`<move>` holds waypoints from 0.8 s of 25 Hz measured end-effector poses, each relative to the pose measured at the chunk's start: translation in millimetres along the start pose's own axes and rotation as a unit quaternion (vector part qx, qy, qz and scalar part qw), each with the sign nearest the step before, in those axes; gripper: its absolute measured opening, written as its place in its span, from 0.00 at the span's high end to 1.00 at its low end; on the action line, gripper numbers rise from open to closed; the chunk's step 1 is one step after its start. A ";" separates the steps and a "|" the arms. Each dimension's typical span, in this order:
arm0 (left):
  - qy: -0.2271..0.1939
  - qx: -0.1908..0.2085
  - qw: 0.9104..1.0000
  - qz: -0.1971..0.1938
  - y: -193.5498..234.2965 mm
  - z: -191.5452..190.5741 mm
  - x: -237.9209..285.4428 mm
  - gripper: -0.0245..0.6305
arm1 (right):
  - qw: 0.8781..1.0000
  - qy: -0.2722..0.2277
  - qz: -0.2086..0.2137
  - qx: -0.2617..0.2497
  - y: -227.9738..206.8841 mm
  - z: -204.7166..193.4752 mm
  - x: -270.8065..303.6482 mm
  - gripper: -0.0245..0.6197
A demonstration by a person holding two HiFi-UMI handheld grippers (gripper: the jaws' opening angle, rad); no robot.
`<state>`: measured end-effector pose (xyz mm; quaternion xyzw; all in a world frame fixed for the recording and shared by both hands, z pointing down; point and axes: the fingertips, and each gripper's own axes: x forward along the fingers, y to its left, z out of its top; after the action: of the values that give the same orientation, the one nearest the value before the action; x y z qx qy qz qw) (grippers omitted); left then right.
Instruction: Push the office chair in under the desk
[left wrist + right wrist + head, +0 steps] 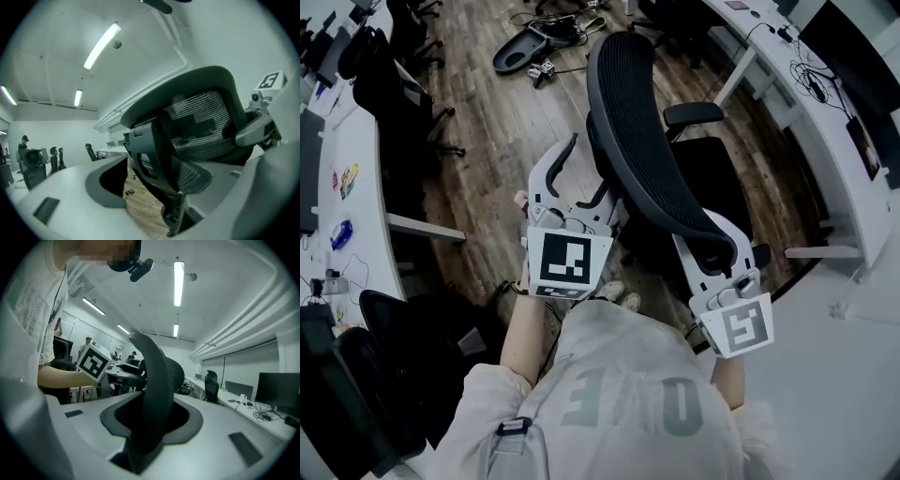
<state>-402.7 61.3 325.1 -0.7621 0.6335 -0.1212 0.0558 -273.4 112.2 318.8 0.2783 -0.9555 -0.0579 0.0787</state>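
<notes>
A person stands behind a black mesh-backed office chair [647, 141] on the wooden floor [506, 122] of an open-plan office, a hand-held gripper at each side of the chair's backrest. The chair stands in the aisle, its seat turned towards the long white desk [825, 122] at the right of the head view, near the desk but not under it. The right gripper [705, 246] is clenched on the backrest's dark rim [152, 394], which fills the gap between its jaws in the right gripper view. The left gripper [581, 173] is released: its jaws stand wide apart around the chair's black back support [150, 154], with bare floor showing between the support and one jaw, though the view does not settle whether the other jaw touches it. Each gripper carries a white marker cube [569, 261] printed with a black square pattern; the patterns hold no words. The back of the person's pale shirt [628, 403] bears large faded characters, seen from above and too unclear to read with confidence. No maker's name or label can be made out on the chair. Cables lie on the desk's top, and further black chairs stand at the other desks.
</notes>
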 end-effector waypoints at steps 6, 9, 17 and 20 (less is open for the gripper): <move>0.023 -0.013 0.994 -0.104 -9.4 -3.0 13.0 0.49 | 1.000 0.001 0.002 -0.017 -2.5 -0.8 -5.0 0.76; 0.028 -0.003 0.993 -0.115 -12.9 -2.4 17.1 0.48 | 1.000 0.007 -0.004 -0.020 -4.5 -3.8 -6.6 0.76; 0.026 0.000 0.994 -0.108 -19.8 1.8 26.0 0.48 | 1.000 0.010 -0.008 -0.006 -12.0 -5.6 -9.0 0.75; 0.023 0.000 0.994 -0.109 -26.1 3.6 33.8 0.48 | 1.000 0.014 -0.012 -0.008 -22.3 -8.7 -11.1 0.75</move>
<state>-371.2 33.0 331.7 -0.8235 0.5480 -0.1441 0.0279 -250.9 98.9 322.6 0.2900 -0.9504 -0.0626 0.0938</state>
